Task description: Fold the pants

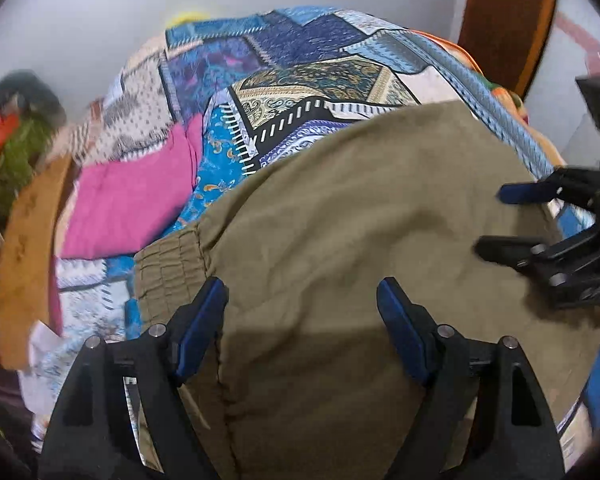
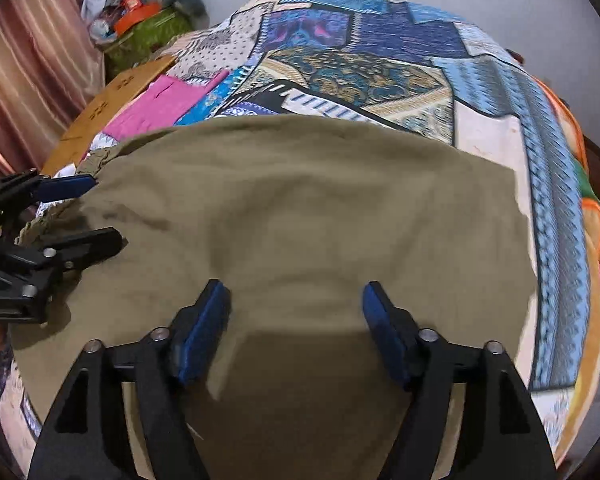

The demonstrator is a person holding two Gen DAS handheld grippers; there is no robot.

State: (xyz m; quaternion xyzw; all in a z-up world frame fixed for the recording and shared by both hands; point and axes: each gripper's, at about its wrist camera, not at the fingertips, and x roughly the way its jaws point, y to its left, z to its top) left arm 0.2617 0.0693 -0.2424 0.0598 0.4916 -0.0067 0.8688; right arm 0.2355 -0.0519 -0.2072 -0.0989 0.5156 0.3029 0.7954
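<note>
**Fold Stage: Both Grippers Released Above the Pants**

With both sets of jaws standing wide and empty, the khaki pants [image 2: 300,200] lie flat on the patchwork bedspread [image 2: 380,64]. The left gripper [image 1: 300,320] hangs over the pants near the elastic waistband [image 1: 168,264]; the right gripper [image 2: 296,320] hangs beside it. Likely next: re-grip an edge for another fold.

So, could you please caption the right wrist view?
Open right gripper above khaki pants on a patchwork bedspread.

Pants [image 2: 300,208] flat on patchwork bedspread [image 2: 380,64] — folded cloth [image 2: 148,112] beyond, left — headboard [image 2: 112,100] further left
</note>
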